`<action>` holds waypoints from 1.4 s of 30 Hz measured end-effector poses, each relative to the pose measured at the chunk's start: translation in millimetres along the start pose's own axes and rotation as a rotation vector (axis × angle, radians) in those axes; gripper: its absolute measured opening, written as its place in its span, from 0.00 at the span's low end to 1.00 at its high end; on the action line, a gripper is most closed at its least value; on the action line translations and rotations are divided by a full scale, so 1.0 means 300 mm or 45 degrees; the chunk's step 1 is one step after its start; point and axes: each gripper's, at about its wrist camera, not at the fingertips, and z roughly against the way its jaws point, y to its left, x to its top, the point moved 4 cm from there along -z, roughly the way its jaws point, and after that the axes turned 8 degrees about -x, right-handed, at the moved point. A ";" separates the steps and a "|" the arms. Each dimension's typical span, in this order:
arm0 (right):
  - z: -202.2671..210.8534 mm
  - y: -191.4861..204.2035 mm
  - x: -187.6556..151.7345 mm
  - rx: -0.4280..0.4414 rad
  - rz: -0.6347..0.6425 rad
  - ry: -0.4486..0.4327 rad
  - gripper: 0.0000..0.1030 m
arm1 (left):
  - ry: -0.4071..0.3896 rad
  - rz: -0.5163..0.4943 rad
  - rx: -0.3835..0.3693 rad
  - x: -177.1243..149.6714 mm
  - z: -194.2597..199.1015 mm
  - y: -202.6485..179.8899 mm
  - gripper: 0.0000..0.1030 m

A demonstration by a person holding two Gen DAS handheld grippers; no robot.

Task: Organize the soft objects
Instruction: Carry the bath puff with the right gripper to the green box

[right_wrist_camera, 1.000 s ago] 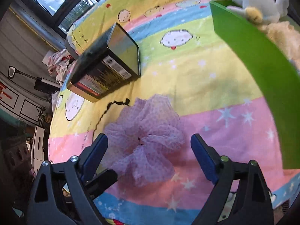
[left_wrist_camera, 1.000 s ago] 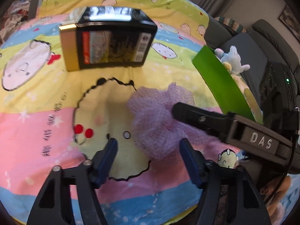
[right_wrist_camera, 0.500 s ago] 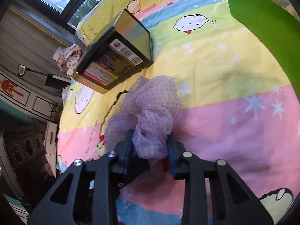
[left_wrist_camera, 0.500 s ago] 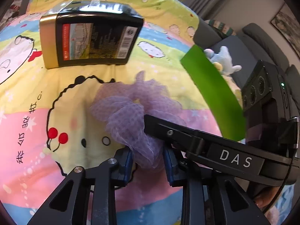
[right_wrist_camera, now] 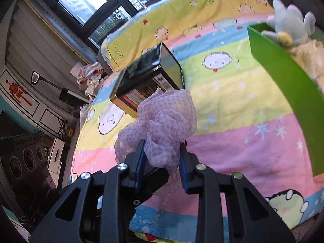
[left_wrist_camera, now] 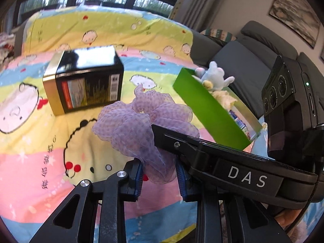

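A crumpled lilac mesh scrunchie point(left_wrist_camera: 141, 121) is pinched by both grippers and held above the cartoon blanket. My left gripper point(left_wrist_camera: 160, 174) is shut on its lower part. My right gripper point(right_wrist_camera: 162, 162) is shut on the same scrunchie point(right_wrist_camera: 166, 121), and its body crosses the left wrist view from the right. A green box point(left_wrist_camera: 208, 111) to the right holds a pale blue plush toy point(left_wrist_camera: 212, 77) and a cream soft item point(right_wrist_camera: 309, 58). The box also shows in the right wrist view point(right_wrist_camera: 287, 85).
A black and gold tin box point(left_wrist_camera: 85, 83) lies on the blanket point(left_wrist_camera: 30, 151) behind the scrunchie, also in the right wrist view point(right_wrist_camera: 149, 77). A grey sofa point(left_wrist_camera: 243, 60) stands behind the green box. Cabinets and speakers point(right_wrist_camera: 24, 162) are off the bed's left side.
Both grippers closed on the scrunchie and have lifted it off the blanket. The views have tilted up, showing more of the room and the green box.
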 end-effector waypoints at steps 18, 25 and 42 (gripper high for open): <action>0.132 0.025 0.015 -0.043 0.014 -0.168 0.30 | -0.068 -0.148 -0.004 0.032 0.073 -0.113 0.28; 0.180 0.007 0.025 -0.070 -0.007 -0.222 0.30 | -0.077 -0.198 -0.015 0.049 0.070 -0.161 0.28; 0.278 -0.072 0.033 -0.166 -0.092 -0.320 0.31 | -0.058 -0.315 -0.068 0.083 0.007 -0.284 0.28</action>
